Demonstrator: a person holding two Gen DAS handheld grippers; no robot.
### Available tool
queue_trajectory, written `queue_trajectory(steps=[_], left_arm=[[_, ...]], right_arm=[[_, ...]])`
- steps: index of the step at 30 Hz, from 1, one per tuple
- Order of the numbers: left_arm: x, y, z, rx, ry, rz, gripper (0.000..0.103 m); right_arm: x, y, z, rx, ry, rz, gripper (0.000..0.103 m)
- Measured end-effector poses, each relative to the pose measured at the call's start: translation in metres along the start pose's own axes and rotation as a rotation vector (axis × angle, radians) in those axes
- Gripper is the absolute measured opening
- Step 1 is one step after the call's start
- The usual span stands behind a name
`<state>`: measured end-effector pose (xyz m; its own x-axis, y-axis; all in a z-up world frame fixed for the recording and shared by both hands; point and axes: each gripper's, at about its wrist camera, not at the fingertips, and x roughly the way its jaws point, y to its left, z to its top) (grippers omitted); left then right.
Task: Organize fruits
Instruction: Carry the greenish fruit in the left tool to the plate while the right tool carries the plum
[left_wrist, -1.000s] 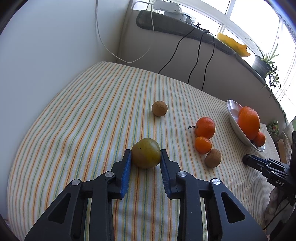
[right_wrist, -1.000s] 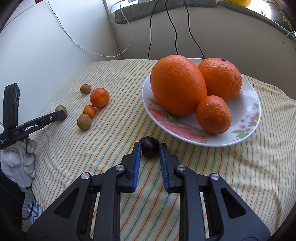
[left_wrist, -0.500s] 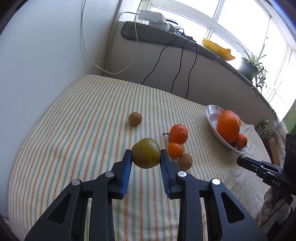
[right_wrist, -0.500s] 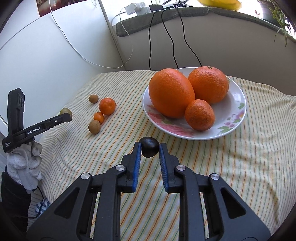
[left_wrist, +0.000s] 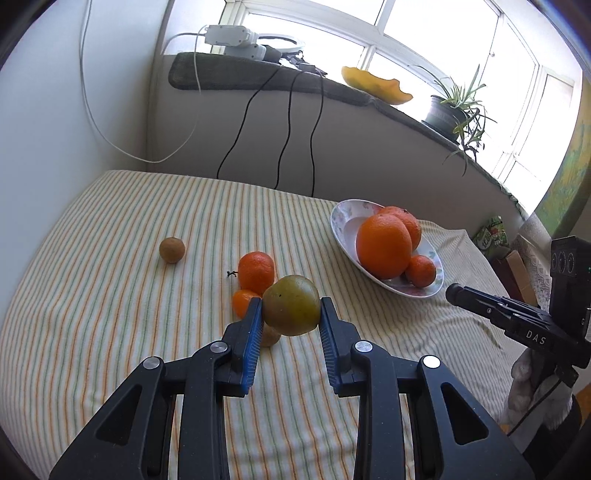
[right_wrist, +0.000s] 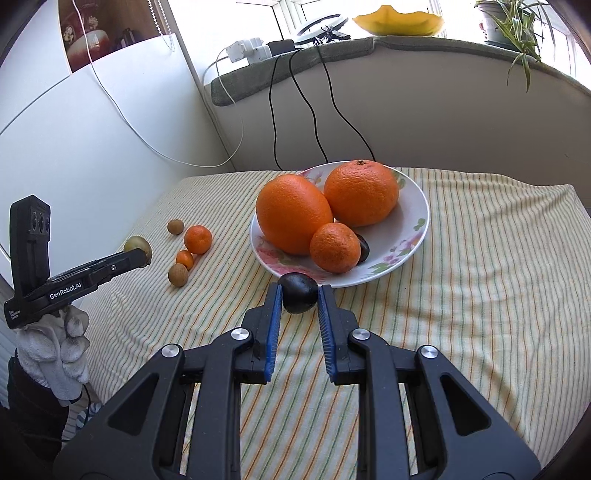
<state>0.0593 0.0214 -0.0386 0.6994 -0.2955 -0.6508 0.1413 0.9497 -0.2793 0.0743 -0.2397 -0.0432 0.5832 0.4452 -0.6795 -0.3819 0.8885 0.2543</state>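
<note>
My left gripper (left_wrist: 291, 312) is shut on a green-yellow fruit (left_wrist: 291, 310) and holds it above the striped cloth, left of the plate. My right gripper (right_wrist: 298, 295) is shut on a small dark fruit (right_wrist: 297, 292), just in front of the flowered plate (right_wrist: 410, 236). The plate holds two big oranges (right_wrist: 293, 219), a tangerine (right_wrist: 334, 247) and another dark fruit (right_wrist: 362, 248). On the cloth lie two tangerines (left_wrist: 256, 271) and two small brown fruits (left_wrist: 171, 250); one brown fruit is partly hidden behind my left fingers.
The table has a striped cloth (left_wrist: 110, 295) and stands against a white wall at the left. Cables (left_wrist: 280, 140) hang from the sill behind. A plant pot (left_wrist: 443, 114) and yellow dish (left_wrist: 375, 83) stand on the sill.
Both grippers have lifted with their fruit. My left gripper has swung right, toward the plate. My right gripper has pulled back and up from the plate.
</note>
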Motion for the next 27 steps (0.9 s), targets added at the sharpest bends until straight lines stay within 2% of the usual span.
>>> queue_trajectory(steps=[12, 27], left_arm=[[0.022, -0.055, 0.014, 0.087, 0.011, -0.075, 0.028], [0.062, -0.117, 0.033, 0.180, 0.033, -0.124, 0.028]], right_arm=[[-0.004, -0.034, 0.019, 0.024, -0.043, -0.034, 0.021], [0.016, -0.071, 0.039, 0.025, -0.045, -0.052, 0.021]])
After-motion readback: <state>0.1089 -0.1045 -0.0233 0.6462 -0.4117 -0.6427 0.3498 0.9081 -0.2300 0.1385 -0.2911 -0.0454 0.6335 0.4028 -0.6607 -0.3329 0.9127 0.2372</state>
